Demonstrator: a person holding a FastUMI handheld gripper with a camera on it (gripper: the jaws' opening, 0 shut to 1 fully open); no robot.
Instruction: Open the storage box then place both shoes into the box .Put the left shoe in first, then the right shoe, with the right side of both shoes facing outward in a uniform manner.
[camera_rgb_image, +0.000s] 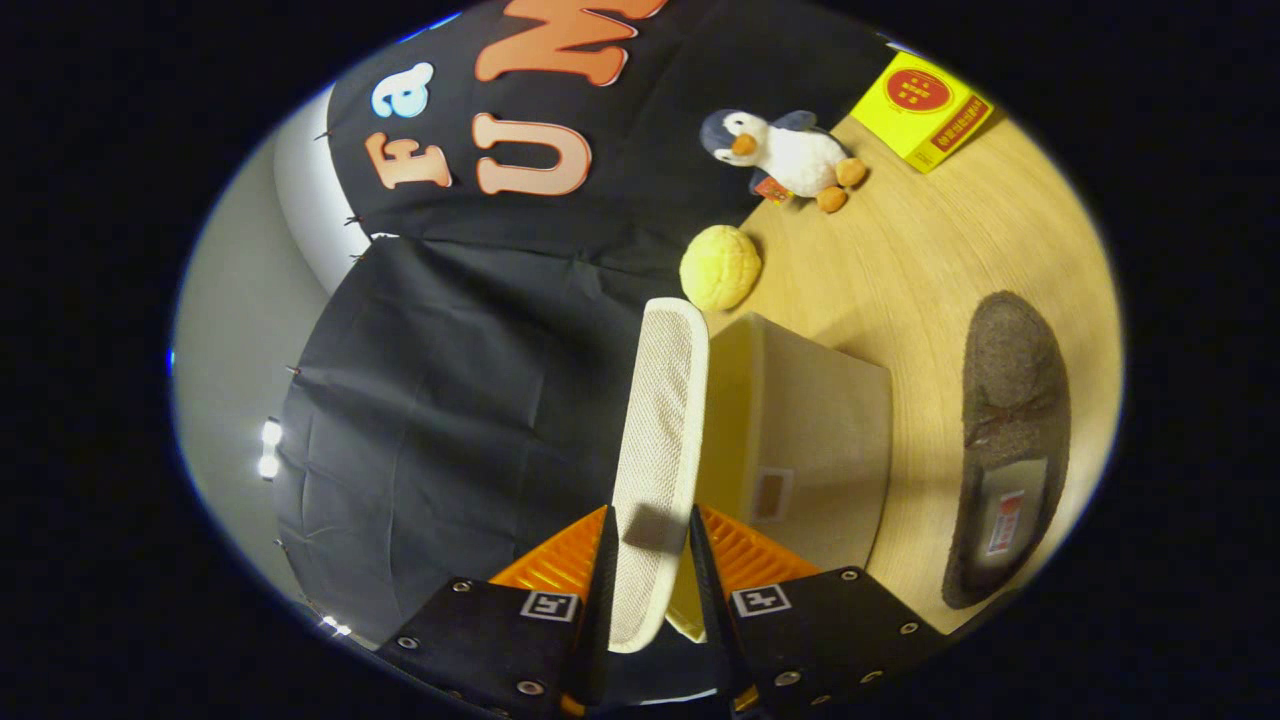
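My gripper (648, 525) is shut on a shoe (660, 400), turned so its pale textured sole faces the camera and reaches well beyond the fingers. Right beside the held shoe stands the beige storage box (815, 440), with a small label on its side. I cannot tell whether its lid is open. The whole view is rolled, so the wooden table (900, 270) stands on edge. The second shoe (1010, 440), a dark grey-brown slipper, lies on the table past the box, its opening and insole label showing.
Beyond the box, a round yellow bun-shaped toy (720, 267) lies by the booth's black cloth wall (450, 400). Farther back are a plush penguin (790, 152) and a flat yellow carton (922, 108) on the table.
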